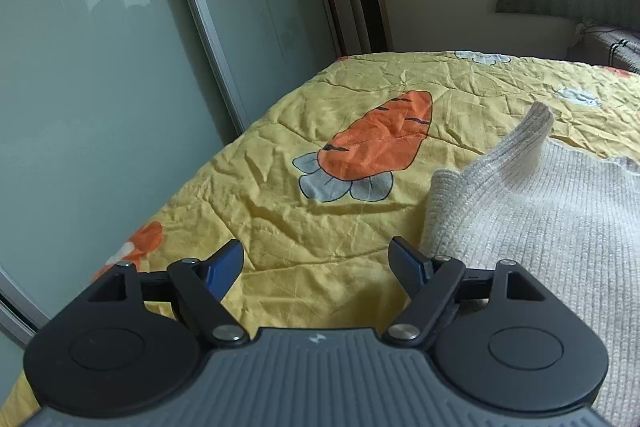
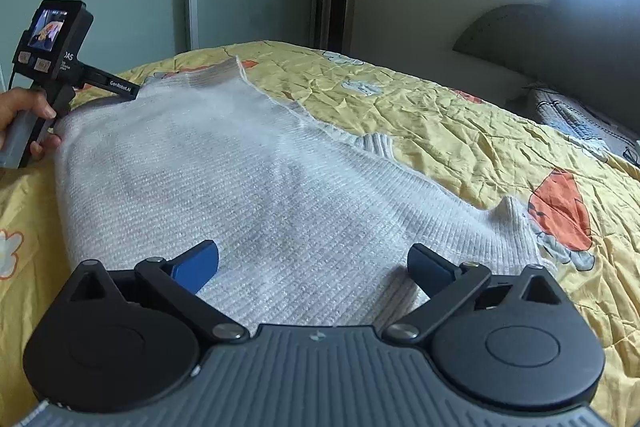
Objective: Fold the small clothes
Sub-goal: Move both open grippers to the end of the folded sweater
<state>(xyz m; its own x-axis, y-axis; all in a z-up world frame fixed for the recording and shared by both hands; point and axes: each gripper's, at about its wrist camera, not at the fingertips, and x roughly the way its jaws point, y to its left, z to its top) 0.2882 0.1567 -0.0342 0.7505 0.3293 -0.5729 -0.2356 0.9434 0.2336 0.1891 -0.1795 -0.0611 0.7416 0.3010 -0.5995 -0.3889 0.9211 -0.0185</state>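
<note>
On the yellow carrot-print bedspread [image 2: 420,115], a white knit sweater [image 2: 248,187] lies spread nearly flat, one sleeve edge [image 1: 520,147] turned up. Left gripper [image 1: 316,267], jaws wide and empty, hovers beside the sweater's edge; right gripper [image 2: 312,267], equally wide, hovers over the hem. Folding appears barely begun; nearly all folds remain.
</note>
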